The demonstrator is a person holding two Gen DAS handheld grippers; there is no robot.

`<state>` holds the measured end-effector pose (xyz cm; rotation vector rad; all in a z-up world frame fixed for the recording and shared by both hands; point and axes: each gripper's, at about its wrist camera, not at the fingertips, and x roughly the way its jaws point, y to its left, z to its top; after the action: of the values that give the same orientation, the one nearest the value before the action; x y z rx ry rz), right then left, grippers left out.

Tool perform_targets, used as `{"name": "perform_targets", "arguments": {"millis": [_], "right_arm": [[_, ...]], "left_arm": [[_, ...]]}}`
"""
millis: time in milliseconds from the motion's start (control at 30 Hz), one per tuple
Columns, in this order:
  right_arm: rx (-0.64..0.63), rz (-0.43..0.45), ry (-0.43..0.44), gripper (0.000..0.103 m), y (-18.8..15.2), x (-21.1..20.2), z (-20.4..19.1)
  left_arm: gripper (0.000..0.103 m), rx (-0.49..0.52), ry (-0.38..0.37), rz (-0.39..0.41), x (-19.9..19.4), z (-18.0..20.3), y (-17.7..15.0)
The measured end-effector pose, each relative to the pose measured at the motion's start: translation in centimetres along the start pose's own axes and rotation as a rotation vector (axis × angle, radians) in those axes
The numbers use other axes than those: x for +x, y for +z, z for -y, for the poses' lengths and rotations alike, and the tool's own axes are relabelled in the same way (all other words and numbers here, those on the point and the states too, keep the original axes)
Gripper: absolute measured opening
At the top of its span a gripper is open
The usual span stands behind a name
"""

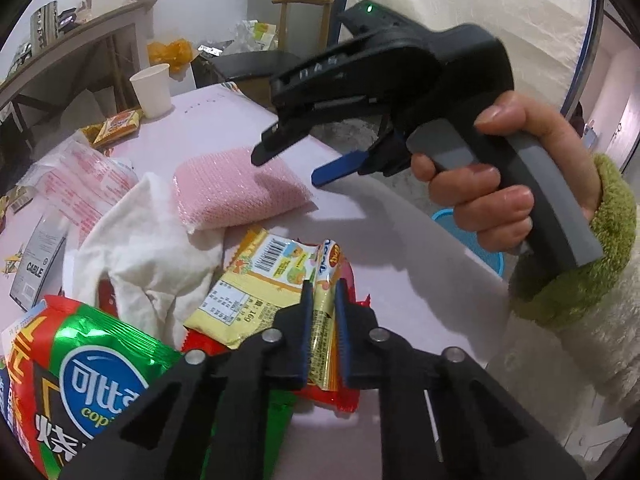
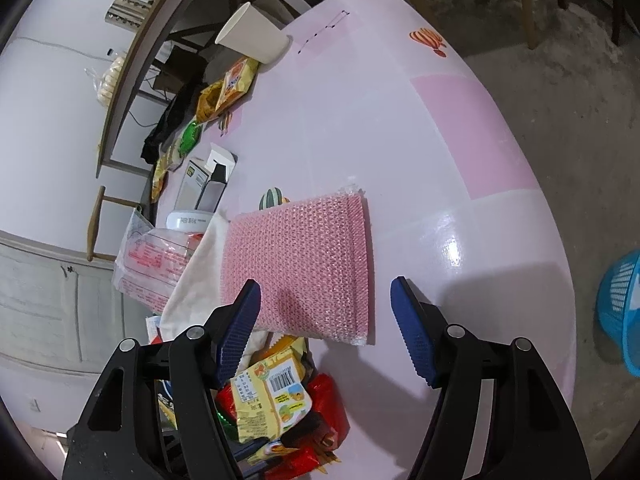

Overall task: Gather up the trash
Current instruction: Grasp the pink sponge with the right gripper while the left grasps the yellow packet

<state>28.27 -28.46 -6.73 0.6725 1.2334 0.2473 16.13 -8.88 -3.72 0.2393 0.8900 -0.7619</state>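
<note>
My left gripper (image 1: 323, 332) is shut on a yellow snack wrapper (image 1: 324, 320) that lies over a bigger yellow wrapper (image 1: 256, 284) and red wrappers on the pink table (image 1: 224, 120). My right gripper (image 2: 326, 328) is open and empty, hovering just above a pink bubble-wrap pouch (image 2: 304, 264); it also shows in the left wrist view (image 1: 284, 156), over the same pouch (image 1: 236, 192). The yellow wrapper pile (image 2: 272, 392) lies below the right gripper's left finger. A blue basket (image 2: 624, 312) stands on the floor to the right of the table.
A white cloth (image 1: 148, 240), a green and red snack bag (image 1: 80, 368), a clear printed bag (image 1: 80, 184), a paper cup (image 1: 152, 88) and small yellow packets (image 1: 116, 124) lie on the table. A cable box (image 2: 204, 188) and a white jar lid (image 2: 188, 220) sit left of the pouch.
</note>
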Motion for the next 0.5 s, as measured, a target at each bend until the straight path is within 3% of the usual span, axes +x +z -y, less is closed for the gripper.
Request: {"name": "perform_targets", "arguments": {"millis": [133,267,500], "right_arm": [[-0.025,-0.01,-0.022,0.058,-0.1,0.7,-0.7],[-0.037,0.001,-0.035,0.042,-0.2,1.1,-0.7],[0.02,0.056,0.02,0.015,-0.9,-0.3,0.5]], "left_arm": [[0.006,-0.035,0.0,0.044,-1.2,-0.7,0.1],[0.005,-0.073,-0.002,0.08,-2.3,-1.6,0.3],[0.005,-0.123,0.0,0.152,-4.9,-2.6,0.6]]}}
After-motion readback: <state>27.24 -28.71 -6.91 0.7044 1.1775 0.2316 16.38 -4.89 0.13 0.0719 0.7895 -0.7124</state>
